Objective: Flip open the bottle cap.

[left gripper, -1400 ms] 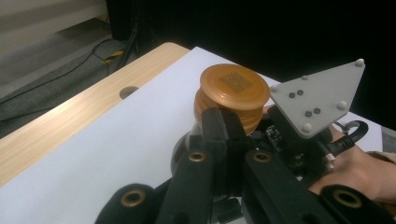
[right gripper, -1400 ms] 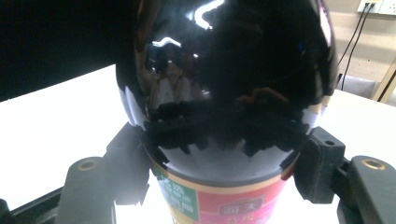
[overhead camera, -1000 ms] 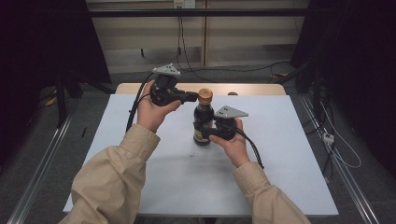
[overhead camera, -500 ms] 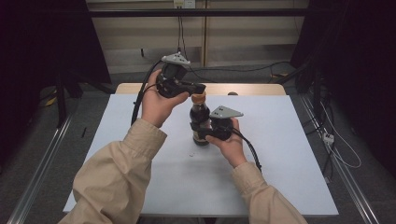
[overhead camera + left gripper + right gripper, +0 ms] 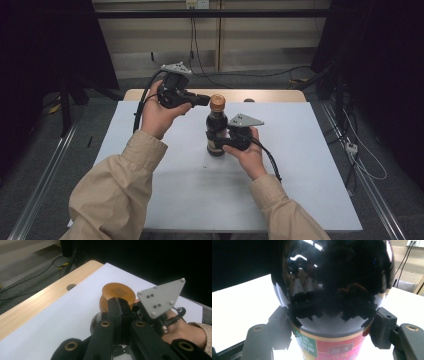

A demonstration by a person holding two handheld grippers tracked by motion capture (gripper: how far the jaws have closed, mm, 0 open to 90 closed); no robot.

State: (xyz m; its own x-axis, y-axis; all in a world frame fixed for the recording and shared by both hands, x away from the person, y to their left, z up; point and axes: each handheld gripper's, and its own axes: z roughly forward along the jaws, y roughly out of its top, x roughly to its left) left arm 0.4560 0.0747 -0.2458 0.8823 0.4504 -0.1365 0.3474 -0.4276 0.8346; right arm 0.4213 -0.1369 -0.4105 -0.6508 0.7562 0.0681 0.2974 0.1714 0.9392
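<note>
A dark glossy bottle (image 5: 216, 131) with an orange-brown cap (image 5: 217, 102) stands upright on the white table (image 5: 310, 150). My right gripper (image 5: 216, 145) is shut on its lower body, one jaw on each side of the bottle (image 5: 332, 290), just above the red and green label (image 5: 329, 347). My left gripper (image 5: 203, 100) is held in the air at cap height, just left of the cap. Its jaws are pressed together with nothing between them. In the left gripper view the gripper (image 5: 120, 304) points at the cap (image 5: 116, 291), apparently just short of it.
A wooden strip (image 5: 270, 95) with a round hole runs along the table's far edge. Cables lie on the floor behind and to the right. The right gripper's grey plate (image 5: 160, 297) sits close beside the cap. A small speck (image 5: 204, 165) lies in front of the bottle.
The left gripper rose and swung above the cap, then came back down to cap height on its left. The bottle and the right gripper stayed almost still.
</note>
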